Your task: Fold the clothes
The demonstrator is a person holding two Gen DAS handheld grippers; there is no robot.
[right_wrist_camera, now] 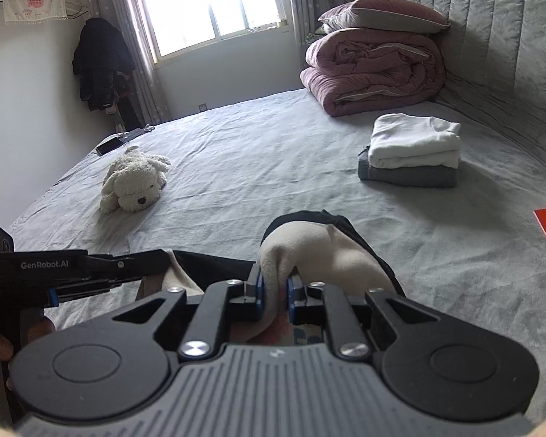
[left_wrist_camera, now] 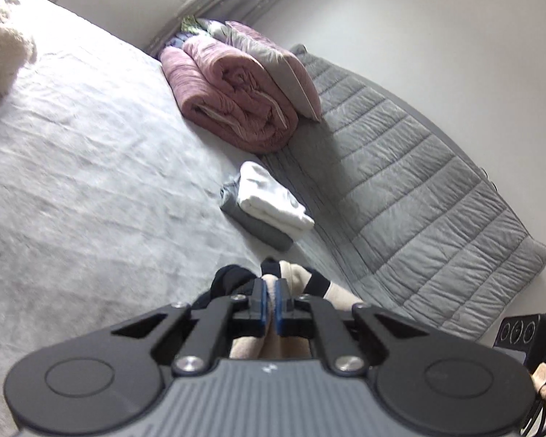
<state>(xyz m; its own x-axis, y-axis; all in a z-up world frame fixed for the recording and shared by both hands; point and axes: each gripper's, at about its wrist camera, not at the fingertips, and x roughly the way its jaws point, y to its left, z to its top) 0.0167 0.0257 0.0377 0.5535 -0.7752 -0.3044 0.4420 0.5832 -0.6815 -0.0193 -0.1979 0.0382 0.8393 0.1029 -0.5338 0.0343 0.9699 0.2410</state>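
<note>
Both tools clamping garment (right_wrist_camera: 309, 251), black with cream fleece lining, bunched above bed (right_wrist_camera: 273, 153): left tool (left_wrist_camera: 269, 300), right tool (right_wrist_camera: 275, 293). Keeping grips level, pulling edges taut for clean crease. Folded stack (right_wrist_camera: 413, 151) lying near headboard.

Daylight floods through the window (right_wrist_camera: 214, 3) ahead of me, blown out white; my left view smears the bed sheet (left_wrist_camera: 91, 167), and fisheye curvature bends both frames' edges.
</note>
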